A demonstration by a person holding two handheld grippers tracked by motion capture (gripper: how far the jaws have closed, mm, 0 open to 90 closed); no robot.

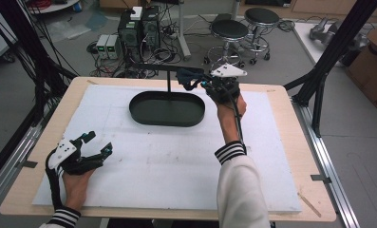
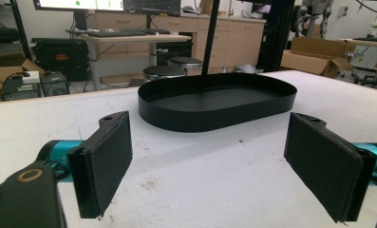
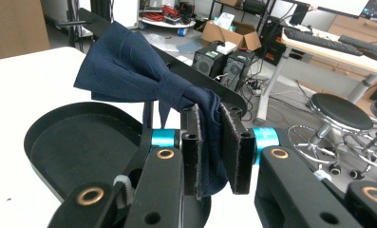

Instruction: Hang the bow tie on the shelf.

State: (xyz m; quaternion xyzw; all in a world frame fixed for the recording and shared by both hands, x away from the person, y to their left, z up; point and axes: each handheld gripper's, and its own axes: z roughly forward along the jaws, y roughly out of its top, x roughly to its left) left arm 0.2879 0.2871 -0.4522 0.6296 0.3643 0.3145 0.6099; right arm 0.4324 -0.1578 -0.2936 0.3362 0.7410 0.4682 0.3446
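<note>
Nearest the high camera: a white sleeve with striped cuff, the person's right forearm reaching forward over the worktop (image 1: 271,95).

Right tool (image 1: 206,83): raised above the far rim of the tray, grey three-cornered plate on top. In the right gripper view the right tool (image 3: 210,154) has its jaws pressed together on a bunched fold of dark blue cloth (image 3: 129,71); the pads (image 3: 192,152) grip it from both sides, and the loose end hangs down between them. The rest of the cloth fans out up and to the left, draped over a black horizontal bar (image 3: 214,90).

Left tool (image 1: 97,145): resting low at the near left of the white sheet, well apart from the tray. In the left gripper view the left tool (image 2: 207,161) has its jaws spread wide, nothing between the pads (image 2: 110,161).

Black oval tray (image 1: 167,109): shallow, upright wall, sitting on the white sheet (image 1: 143,161) toward the far middle of the worktop. A thin black post (image 1: 169,81) rises from its far side and carries the bar.

Beyond the worktop: two round stools (image 1: 230,31) and computer towers (image 1: 138,28) on the floor.
</note>
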